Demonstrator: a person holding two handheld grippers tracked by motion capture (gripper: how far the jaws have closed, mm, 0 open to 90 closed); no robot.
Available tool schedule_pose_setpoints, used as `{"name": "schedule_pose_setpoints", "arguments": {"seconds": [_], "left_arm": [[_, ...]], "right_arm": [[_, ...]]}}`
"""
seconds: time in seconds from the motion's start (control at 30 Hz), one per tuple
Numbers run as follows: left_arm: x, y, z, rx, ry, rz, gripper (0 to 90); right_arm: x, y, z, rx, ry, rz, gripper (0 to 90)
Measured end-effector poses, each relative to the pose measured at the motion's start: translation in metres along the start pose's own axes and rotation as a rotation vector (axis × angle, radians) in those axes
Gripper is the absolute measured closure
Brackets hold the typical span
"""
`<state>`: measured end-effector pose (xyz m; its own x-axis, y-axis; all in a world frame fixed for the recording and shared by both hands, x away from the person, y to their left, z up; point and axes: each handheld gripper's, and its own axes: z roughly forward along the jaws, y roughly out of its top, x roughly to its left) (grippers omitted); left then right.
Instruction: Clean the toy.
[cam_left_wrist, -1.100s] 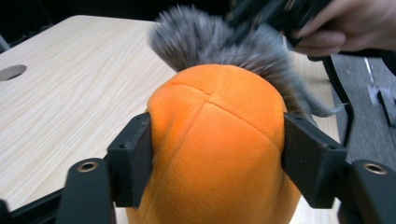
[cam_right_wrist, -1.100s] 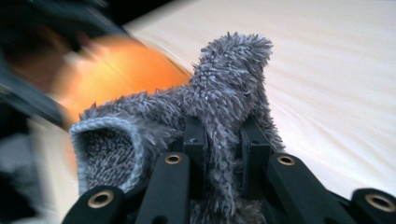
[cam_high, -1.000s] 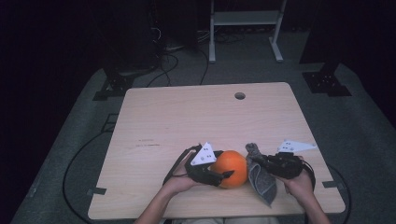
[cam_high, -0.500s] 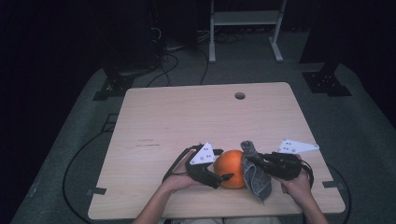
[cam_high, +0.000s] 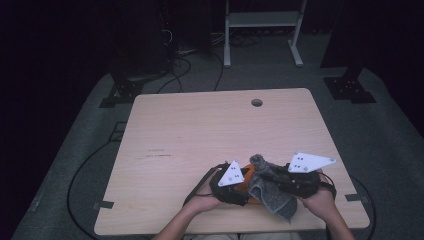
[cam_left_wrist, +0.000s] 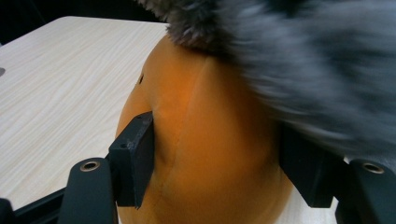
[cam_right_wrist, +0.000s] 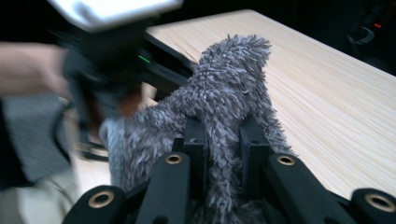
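In the high view, a pale wooden table (cam_high: 200, 145) with a small round hole near its far edge is seen on a grey floor mat. Near the table's near edge, right of centre, the left gripper (cam_high: 239, 186) and the right gripper (cam_high: 270, 181) are held close together by a person's two hands. A round orange ball (cam_high: 248, 176) is largely covered between them, and a shaggy grey cloth (cam_high: 270, 192) is draped over its right side, hanging toward the near edge.

In the left gripper view, the orange ball (cam_left_wrist: 205, 140) is clamped between the two black jaws, whose pads are pressed against its left and right sides; these jaws have just been closing on it. The grey cloth (cam_left_wrist: 308, 60), blurred, is laid over the ball's top and right.

In the right gripper view, a fold of the grey cloth (cam_right_wrist: 224, 116) is pinched tightly between the narrowly set jaws and stands up above them. The left gripper (cam_right_wrist: 107, 70) is seen blurred at the left, just beside the cloth.
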<state>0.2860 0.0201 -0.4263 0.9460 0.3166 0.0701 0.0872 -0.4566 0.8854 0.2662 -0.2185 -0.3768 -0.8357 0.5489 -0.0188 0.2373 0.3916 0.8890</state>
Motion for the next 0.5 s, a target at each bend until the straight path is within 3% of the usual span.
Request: {"name": "schedule_pose_setpoints", "arguments": {"seconds": [0.07, 0.1, 0.17, 0.27, 0.3, 0.4, 0.43, 0.5], "left_arm": [[0.003, -0.003, 0.0, -0.006, -0.019, -0.016, 32.5], [0.003, -0.004, 0.0, -0.015, -0.023, -0.021, 32.3], [0.003, -0.004, 0.0, -0.014, -0.019, -0.016, 31.6], [0.002, -0.003, 0.002, -0.008, -0.015, -0.01, 29.8], [0.0, -0.002, 0.003, -0.008, -0.016, -0.001, 29.4], [0.0, -0.003, 0.002, 0.0, -0.023, 0.01, 29.6], [-0.001, -0.003, 0.002, 0.004, -0.024, 0.02, 29.6], [-0.004, -0.003, 0.003, 0.011, -0.026, 0.033, 29.8]], "right_arm": [[-0.004, -0.003, -0.002, -0.001, -0.008, 0.016, 76.2], [-0.017, -0.013, -0.007, -0.007, -0.048, 0.065, 76.2], [-0.024, -0.019, -0.012, 0.001, -0.073, 0.09, 76.4], [-0.024, -0.02, -0.013, -0.002, -0.067, 0.1, 76.7], [-0.014, -0.013, -0.011, 0.001, -0.053, 0.063, 76.5], [-0.005, -0.005, -0.008, -0.008, -0.024, 0.034, 76.4], [0.005, 0.002, -0.002, -0.009, -0.002, -0.003, 76.3], [0.008, 0.004, 0.0, 0.0, 0.001, -0.009, 76.3]]}}
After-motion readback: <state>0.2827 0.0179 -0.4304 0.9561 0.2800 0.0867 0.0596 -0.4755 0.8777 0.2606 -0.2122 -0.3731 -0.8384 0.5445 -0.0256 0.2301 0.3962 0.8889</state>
